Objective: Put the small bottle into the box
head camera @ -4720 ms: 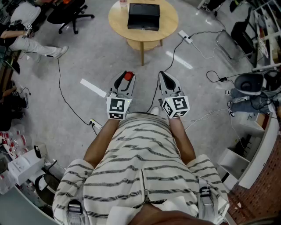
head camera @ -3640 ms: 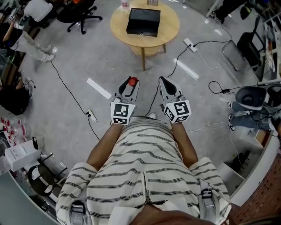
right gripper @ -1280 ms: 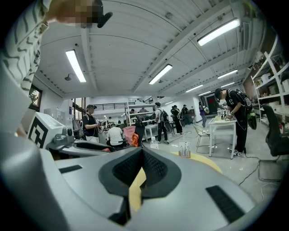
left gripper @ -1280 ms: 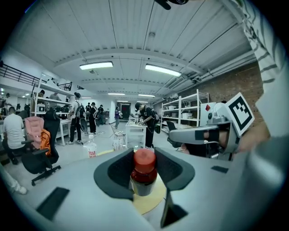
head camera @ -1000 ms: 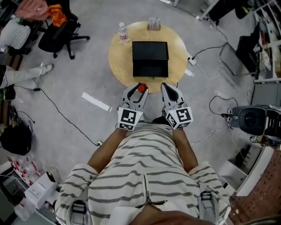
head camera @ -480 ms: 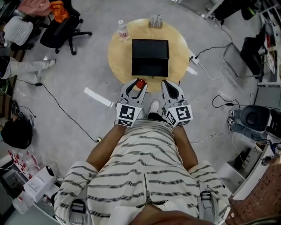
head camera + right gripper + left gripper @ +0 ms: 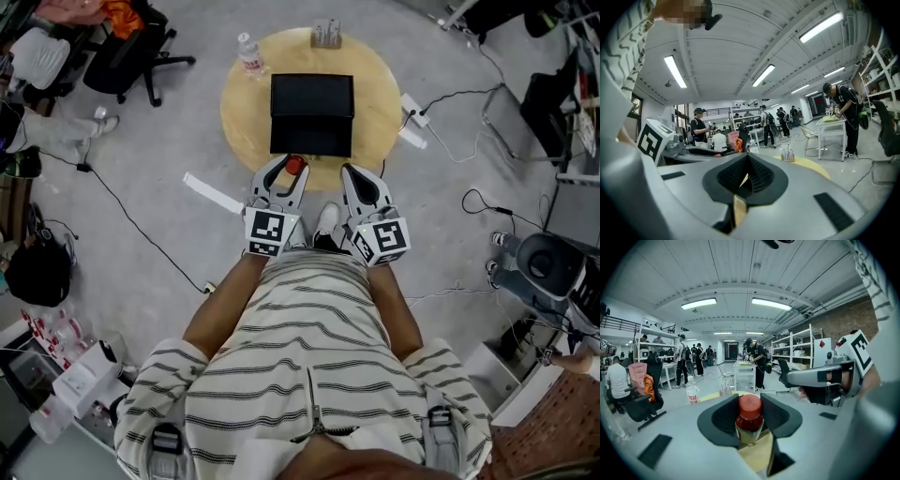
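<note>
My left gripper is shut on a small bottle with a red cap; in the left gripper view the small bottle stands upright between the dark pads of the left gripper. My right gripper is shut with nothing in it, and the right gripper shows its pads pressed together. A black box with its lid open lies on the round wooden table, just beyond both grippers.
A clear water bottle and a small rack of tubes stand on the table's far side. Cables and a power strip lie on the floor at the right. An office chair stands at the far left. People stand at benches in the background.
The table and box have come closer to me over the frames. Both grippers now reach the table's near edge, with the bottle still held in the left one.
</note>
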Available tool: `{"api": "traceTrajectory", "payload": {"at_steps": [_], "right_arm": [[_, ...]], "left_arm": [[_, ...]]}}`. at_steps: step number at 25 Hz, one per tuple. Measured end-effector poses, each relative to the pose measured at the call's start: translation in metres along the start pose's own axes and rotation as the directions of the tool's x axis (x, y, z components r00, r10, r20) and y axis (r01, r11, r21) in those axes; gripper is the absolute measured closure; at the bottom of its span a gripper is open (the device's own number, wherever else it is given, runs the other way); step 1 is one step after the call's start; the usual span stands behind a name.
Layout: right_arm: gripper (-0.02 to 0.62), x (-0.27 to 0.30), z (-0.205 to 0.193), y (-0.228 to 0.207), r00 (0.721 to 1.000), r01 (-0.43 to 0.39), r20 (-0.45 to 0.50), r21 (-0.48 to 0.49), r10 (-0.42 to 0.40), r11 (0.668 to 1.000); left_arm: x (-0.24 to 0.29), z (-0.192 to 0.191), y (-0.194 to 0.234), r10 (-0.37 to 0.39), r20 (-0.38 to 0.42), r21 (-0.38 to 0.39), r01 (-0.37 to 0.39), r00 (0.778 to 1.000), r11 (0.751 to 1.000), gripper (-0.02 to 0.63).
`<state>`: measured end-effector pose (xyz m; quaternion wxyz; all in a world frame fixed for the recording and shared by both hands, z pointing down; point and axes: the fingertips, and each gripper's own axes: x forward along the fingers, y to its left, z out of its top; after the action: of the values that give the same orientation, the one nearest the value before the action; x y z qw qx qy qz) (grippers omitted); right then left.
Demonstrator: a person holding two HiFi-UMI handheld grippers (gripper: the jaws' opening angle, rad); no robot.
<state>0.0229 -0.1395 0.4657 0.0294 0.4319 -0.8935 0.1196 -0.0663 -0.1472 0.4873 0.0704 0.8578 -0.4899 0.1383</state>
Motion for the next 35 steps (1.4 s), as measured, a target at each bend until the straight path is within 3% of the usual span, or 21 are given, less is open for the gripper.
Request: {"api": "traceTrajectory", "payload": {"at_steps": [14,35], "right_arm": [[0.578,0.002,-0.017,-0.015,1.0,-0.014,-0.028,0.019,0.014,1.0],[0.578,0.017,-0.029,-0.036,0.998,0.002,-0.064,0.055,0.001,0.998]], "left_arm": [[0.052,-0.03,0.008,-0.009,-0.063,0.021,0.01,0.998,1.0,0.451],[0.122,-0.071,0.036,0.006,-0.158,-0.024,-0.01,0.987,1.0,0.451]]}}
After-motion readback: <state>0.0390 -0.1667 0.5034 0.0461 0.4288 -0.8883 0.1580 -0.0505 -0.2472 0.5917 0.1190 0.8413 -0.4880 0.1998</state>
